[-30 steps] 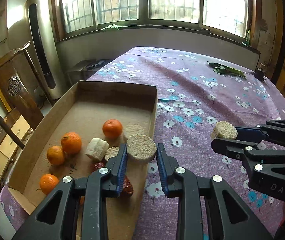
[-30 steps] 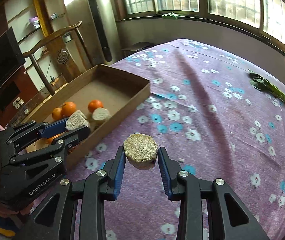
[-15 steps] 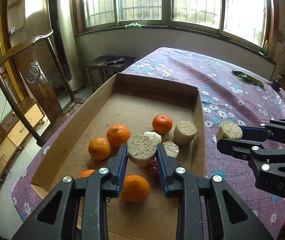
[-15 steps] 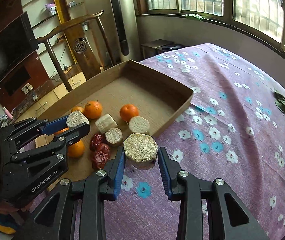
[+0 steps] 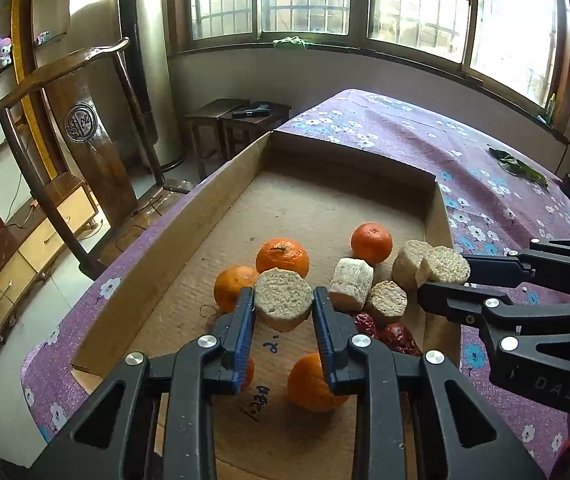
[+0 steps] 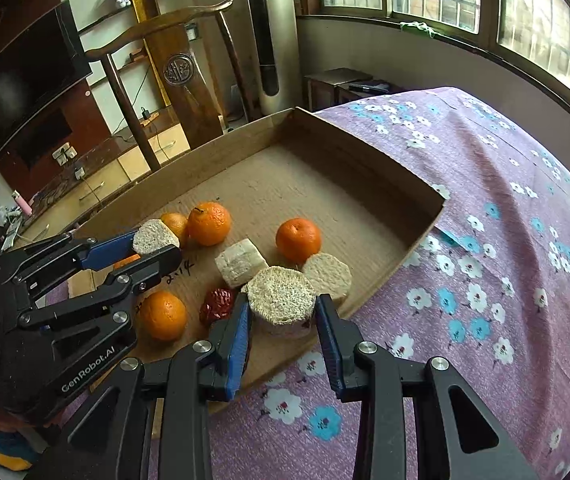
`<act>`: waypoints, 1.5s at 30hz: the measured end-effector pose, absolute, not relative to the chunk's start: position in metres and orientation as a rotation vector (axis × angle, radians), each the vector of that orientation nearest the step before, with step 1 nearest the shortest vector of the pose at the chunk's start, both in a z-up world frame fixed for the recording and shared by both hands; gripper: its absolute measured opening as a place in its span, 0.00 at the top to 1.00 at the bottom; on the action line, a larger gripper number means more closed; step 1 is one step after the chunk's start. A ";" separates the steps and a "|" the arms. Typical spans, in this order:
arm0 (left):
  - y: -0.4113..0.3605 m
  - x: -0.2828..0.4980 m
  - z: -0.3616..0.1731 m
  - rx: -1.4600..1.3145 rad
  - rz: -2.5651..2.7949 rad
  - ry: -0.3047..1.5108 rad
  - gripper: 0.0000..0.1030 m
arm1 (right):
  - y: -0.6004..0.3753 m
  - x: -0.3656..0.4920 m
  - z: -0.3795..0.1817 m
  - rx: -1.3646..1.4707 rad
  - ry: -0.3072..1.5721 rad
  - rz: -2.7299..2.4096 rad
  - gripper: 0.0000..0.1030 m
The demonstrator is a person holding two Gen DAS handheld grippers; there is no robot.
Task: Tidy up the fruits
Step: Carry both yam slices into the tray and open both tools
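Placement was judged the step in hand: each claw, left (image 5: 284,312) and right (image 6: 281,316), was clamped on a pale fibrous cut cylinder (image 5: 283,298) (image 6: 280,295), to be released into the shallow brown cardboard tray (image 5: 325,204).

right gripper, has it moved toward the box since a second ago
Yes. The right gripper with its chunk has moved left, from over the purple cloth to over the box edge.

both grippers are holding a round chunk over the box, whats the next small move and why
Probably lower the left gripper and open its jaws. Its pale round chunk already hangs over the cardboard box, above a bare patch beside the oranges. The right gripper with its chunk is only at the box's rim.
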State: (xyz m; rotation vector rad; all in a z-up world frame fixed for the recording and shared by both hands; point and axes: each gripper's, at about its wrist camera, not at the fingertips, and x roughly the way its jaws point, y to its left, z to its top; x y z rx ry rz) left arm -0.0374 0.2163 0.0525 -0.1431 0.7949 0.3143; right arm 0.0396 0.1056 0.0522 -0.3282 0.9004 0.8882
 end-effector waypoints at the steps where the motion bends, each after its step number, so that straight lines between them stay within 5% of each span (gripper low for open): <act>1: 0.218 -0.037 0.052 -0.144 0.316 0.795 0.73 | 0.108 0.040 0.052 -0.331 0.902 0.890 0.65; 42: 0.214 -0.032 0.043 -0.115 0.346 0.782 0.73 | 0.123 0.043 0.045 -0.331 0.906 0.889 0.63; 45: 0.214 -0.032 0.041 -0.116 0.352 0.786 0.62 | 0.117 0.040 0.047 -0.330 0.898 0.869 0.56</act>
